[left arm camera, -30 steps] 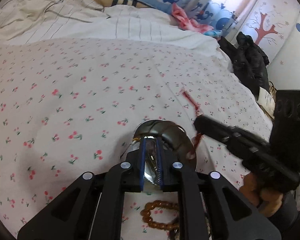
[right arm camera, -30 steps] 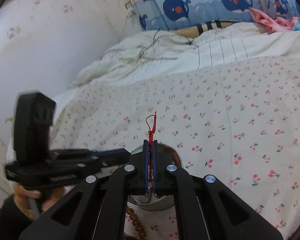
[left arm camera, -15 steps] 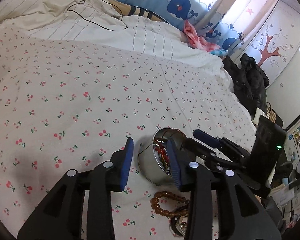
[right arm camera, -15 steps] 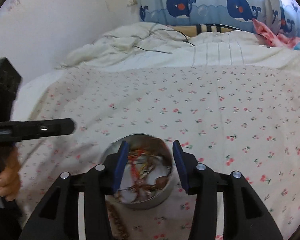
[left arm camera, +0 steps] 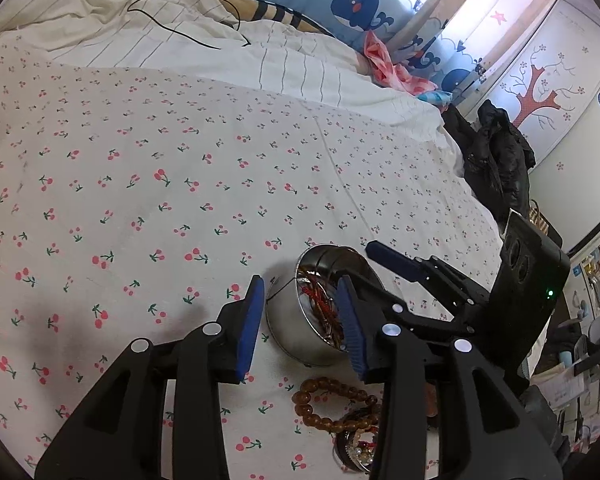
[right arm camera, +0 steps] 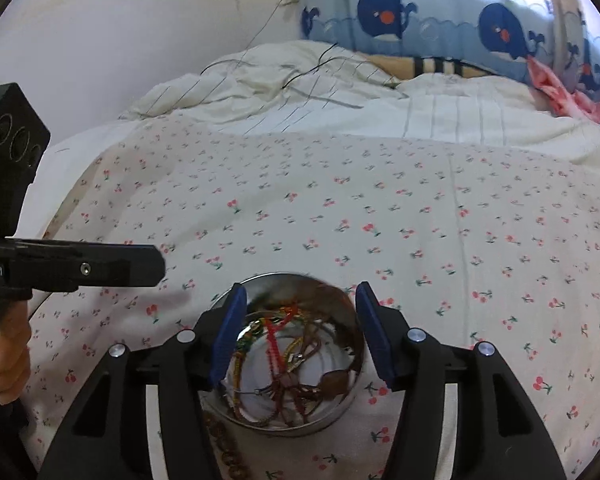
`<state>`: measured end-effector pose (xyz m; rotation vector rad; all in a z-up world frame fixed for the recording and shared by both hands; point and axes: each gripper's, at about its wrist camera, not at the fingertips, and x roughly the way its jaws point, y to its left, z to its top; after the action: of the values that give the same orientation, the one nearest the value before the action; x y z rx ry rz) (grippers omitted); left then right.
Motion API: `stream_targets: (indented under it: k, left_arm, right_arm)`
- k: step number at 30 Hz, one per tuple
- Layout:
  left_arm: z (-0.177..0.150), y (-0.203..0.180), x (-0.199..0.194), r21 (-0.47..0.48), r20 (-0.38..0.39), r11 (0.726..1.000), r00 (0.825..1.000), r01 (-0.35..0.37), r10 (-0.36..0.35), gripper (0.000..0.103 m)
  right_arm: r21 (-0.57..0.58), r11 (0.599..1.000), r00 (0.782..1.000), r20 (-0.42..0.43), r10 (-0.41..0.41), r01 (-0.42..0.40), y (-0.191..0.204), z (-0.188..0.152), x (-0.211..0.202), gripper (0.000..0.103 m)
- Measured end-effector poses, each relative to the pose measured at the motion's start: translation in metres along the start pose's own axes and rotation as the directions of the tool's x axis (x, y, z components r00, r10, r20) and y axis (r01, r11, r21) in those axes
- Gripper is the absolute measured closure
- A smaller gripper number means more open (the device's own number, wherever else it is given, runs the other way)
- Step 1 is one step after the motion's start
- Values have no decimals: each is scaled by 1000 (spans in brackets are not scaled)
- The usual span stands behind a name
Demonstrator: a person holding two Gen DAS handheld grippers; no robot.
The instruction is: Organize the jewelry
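A round metal tin sits on the cherry-print sheet, holding red cord bracelets and other tangled jewelry; it also shows in the right wrist view. My left gripper is open and empty, its jaws straddling the tin's near rim from above. My right gripper is open and empty, directly over the tin. A brown bead bracelet lies on the sheet beside the tin, with a dark bangle with pearls just below it.
The cherry-print sheet covers the bed. A rumpled white duvet with a black cable lies at the back. Whale-print curtain and wall stand behind. Black clothing hangs at the bed's right edge.
Both grippers opened: the left let go of the tin's rim, the right released the red cord bracelet, which now lies in the tin. Both then lifted and pulled back a little.
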<state>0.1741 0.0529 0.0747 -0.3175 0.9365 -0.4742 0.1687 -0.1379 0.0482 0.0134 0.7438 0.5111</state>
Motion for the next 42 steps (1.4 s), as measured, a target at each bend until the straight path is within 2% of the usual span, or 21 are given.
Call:
stream_targets:
  k: [5,8,11,12,14,17,21,25,30,32,34,38,42]
  left_arm:
    - [0,0,2,0,-4,1000,1000,-5,5,65]
    - [0,1,2,-3,-4,1000,1000,-7,7,64]
    - [0,0,2,-4,-3,1000,1000,-8,8,63]
    - [0,0,2,-5,-3,1000,1000,-8,8,62]
    - [0,1,2,-4,-4,1000,1000,-8,8,60]
    - [1,1,2,-6,-5,1000,1000,-9,9,58]
    - [0,-2,0,10,-7,1000,1000,-19,19,56]
    - [-4,-10,-4,64,-22,997,999,-39,40,52]
    - [-40,-7,-6,89,-81,995,996,-40,48,50]
    - [-56,-1,-1,75,-116,996,992,-45,54,50]
    - [-65,2,7,62,-142,997,988,-49,58,50]
    - [-74,-9,22,109,-143,993,988,-42,58,50]
    - [-84,-16,38,161,-163,984,981,-75,101,50]
  right_arm:
    - [55,997,997,-42,60,-57,-7,-6,10,47]
    - [56,997,996,-60,59,-55,-4,-6,13,44]
    - [81,993,993,-78,92,-86,-4,-5,13,35]
    - [96,990,989,-89,114,-106,-3,-5,14,30]
    - [173,966,968,-128,215,-191,-6,-3,18,27]
    - [217,954,964,-120,238,-209,-10,0,12,26]
    - [218,962,983,-51,179,-164,-15,8,-21,26]
    - [196,979,997,-35,71,-63,-19,-2,-60,25]
    - [123,989,990,-123,-61,77,-20,-57,-85,25]
    - [173,981,983,-175,-62,93,-29,-81,-87,25]
    - [207,974,980,-192,-50,90,-32,-91,-85,25]
    - [198,976,984,-173,-52,86,-30,-90,-80,25]
    - [225,972,983,-180,-22,63,-34,-92,-76,25]
